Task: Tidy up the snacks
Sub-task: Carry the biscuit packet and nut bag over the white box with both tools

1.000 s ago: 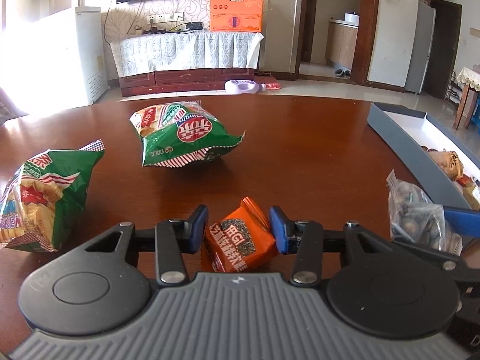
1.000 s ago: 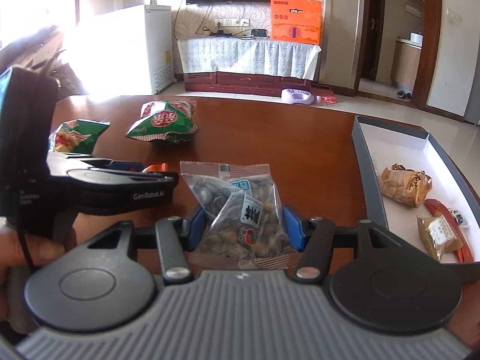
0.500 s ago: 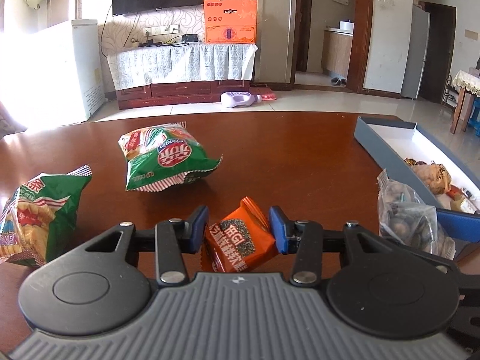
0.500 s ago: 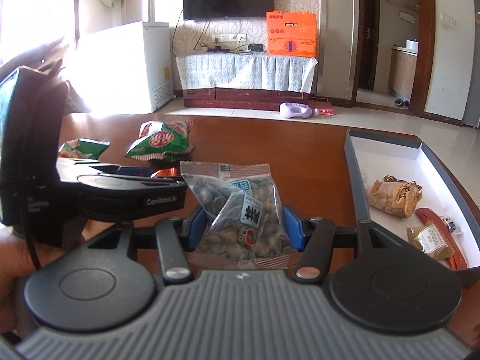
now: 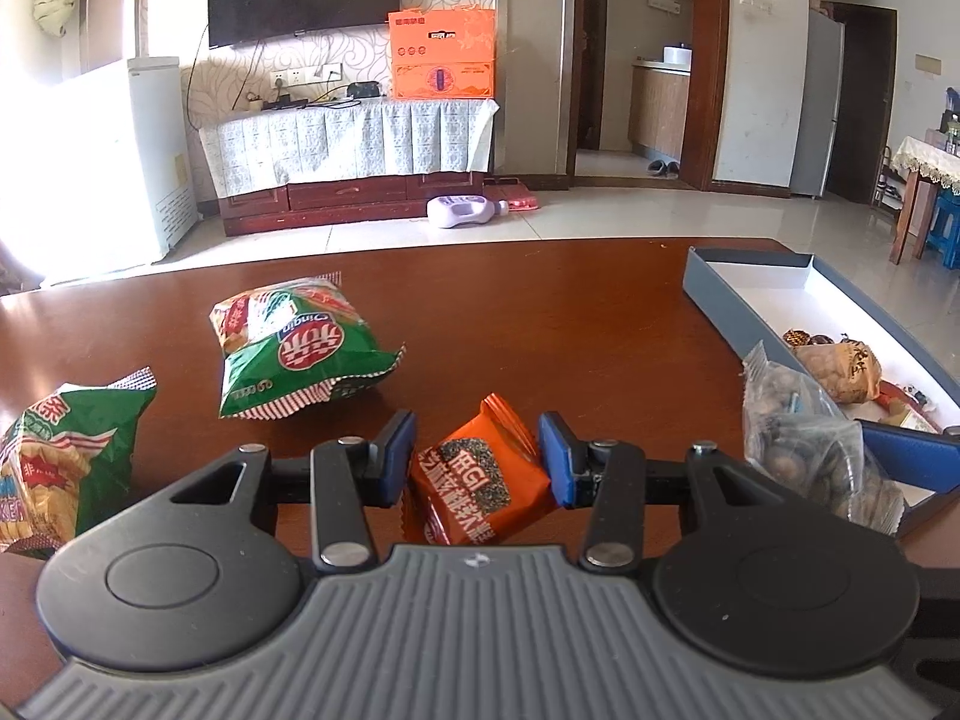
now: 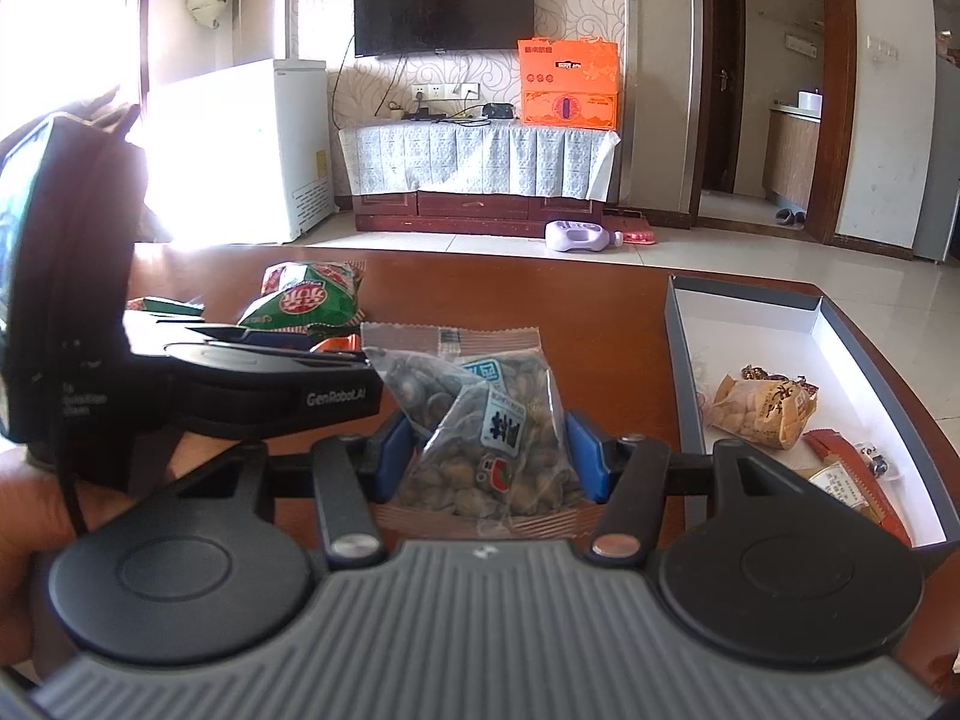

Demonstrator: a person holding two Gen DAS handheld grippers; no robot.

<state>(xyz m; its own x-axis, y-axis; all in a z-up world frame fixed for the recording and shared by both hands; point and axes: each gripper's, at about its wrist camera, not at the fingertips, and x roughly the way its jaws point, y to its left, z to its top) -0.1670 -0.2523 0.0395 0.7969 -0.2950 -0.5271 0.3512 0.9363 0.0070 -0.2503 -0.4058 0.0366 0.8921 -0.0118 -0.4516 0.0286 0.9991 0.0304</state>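
My left gripper [image 5: 477, 459] is shut on a small orange snack packet [image 5: 477, 483], held above the brown table. My right gripper [image 6: 489, 456] is shut on a clear bag of nuts [image 6: 480, 420]; the same clear bag of nuts [image 5: 810, 450] shows at the right in the left wrist view. A grey box with a white inside [image 6: 678, 348] lies on the right of the table and holds a tan nut bag [image 6: 762, 411] and other small packets. The left gripper body [image 6: 198, 384] and a hand [image 6: 24, 516] fill the left of the right wrist view.
Two green cracker bags lie on the table's left part, one in the middle [image 5: 294, 348] and one at the left edge [image 5: 60, 456]. Beyond the table is a tiled floor with a white bottle [image 5: 462, 210], a TV cabinet and a white freezer.
Both views have tilted up and show more of the room. In the left wrist view the green bags and the box sit lower and nearer. Both grips are unchanged.
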